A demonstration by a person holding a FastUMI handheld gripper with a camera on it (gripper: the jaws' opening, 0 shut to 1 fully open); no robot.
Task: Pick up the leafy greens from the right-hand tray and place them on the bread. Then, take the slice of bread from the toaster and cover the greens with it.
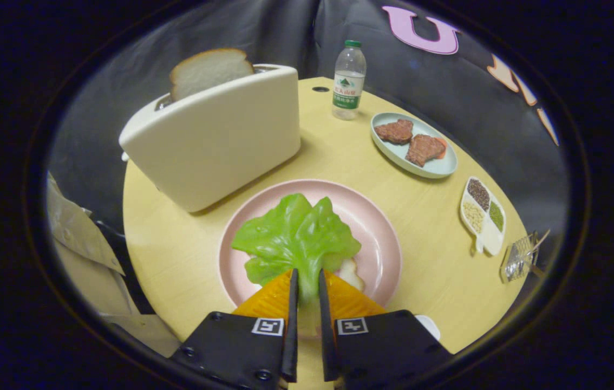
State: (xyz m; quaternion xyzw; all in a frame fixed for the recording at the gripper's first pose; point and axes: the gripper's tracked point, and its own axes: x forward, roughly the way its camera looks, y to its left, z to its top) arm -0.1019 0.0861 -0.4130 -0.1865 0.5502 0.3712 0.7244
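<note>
My jaws (pixel 307 277) pinched the lettuce leaf (pixel 296 238) by its stem over the bread (pixel 351 272); it looked light, floppy, best held there.

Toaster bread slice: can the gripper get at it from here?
Probably not yet: the gripper is shut on the leafy greens over the pink plate. Once released, the bread slice stands proud of the toaster, nothing above it.

The water bottle (pixel 348 80) carries a green-and-white label whose print is too small to read.
</note>
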